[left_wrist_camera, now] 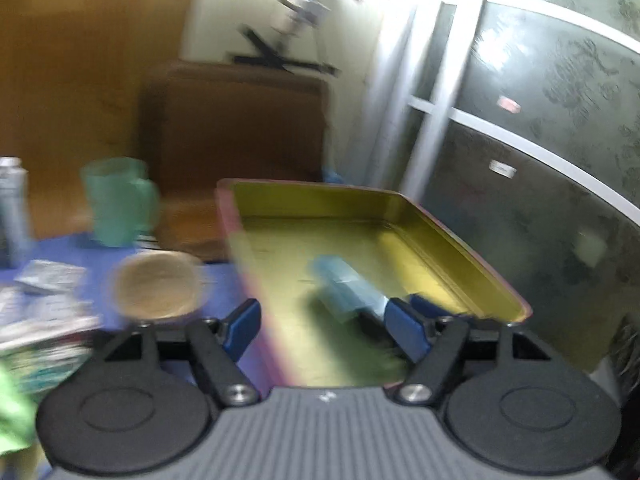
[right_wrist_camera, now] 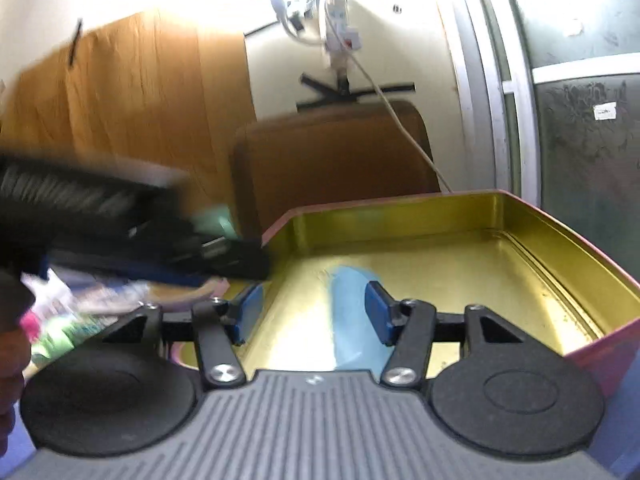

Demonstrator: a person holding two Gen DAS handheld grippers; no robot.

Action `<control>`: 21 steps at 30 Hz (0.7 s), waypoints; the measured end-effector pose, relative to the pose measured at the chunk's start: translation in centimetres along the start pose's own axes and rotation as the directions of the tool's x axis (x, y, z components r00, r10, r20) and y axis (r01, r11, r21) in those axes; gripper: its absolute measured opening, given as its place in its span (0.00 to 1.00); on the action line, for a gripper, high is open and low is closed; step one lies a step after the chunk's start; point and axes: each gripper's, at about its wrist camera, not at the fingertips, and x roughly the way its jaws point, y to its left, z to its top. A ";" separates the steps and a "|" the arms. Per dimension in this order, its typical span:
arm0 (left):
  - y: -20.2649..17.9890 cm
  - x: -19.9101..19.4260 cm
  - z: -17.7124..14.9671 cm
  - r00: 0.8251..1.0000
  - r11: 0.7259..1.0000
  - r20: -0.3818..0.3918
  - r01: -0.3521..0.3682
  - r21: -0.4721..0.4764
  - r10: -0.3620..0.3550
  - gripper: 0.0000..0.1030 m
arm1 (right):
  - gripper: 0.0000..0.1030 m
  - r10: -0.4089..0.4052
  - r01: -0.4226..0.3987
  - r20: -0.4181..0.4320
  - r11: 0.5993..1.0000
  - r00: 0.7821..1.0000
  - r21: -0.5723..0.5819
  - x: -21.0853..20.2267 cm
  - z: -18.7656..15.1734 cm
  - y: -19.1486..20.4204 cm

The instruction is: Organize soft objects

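A tin tray point(left_wrist_camera: 460, 240) with a gold inside and pink outer walls stands on the blue table. A light blue soft object point(left_wrist_camera: 344, 286) lies on the tray floor. My left gripper point(left_wrist_camera: 324, 330) hangs open over the tray's near left part, the blue object just beyond its fingertips and touching neither pad. In the right wrist view my right gripper point(right_wrist_camera: 314, 312) is open above the same tray point(right_wrist_camera: 560, 256). The blue object point(right_wrist_camera: 348, 320) lies below it, close to its right finger. The left gripper point(right_wrist_camera: 224, 268) shows there as a dark blur at the tray's left wall.
Left of the tray stand a green cup point(left_wrist_camera: 116, 204), a round tan dish point(left_wrist_camera: 156, 284) and a metal can point(left_wrist_camera: 12, 208), with several packets point(left_wrist_camera: 48, 280) and a green cloth point(left_wrist_camera: 12, 412). A brown chair point(left_wrist_camera: 240, 128) is behind. A glass door point(left_wrist_camera: 540, 140) is to the right.
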 end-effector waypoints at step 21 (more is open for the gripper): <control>13.1 -9.6 -6.7 0.975 0.930 -0.049 -0.221 -0.294 0.216 0.70 | 0.19 0.198 -0.288 -0.372 0.936 0.907 -0.204 9.4 -2.4 12.0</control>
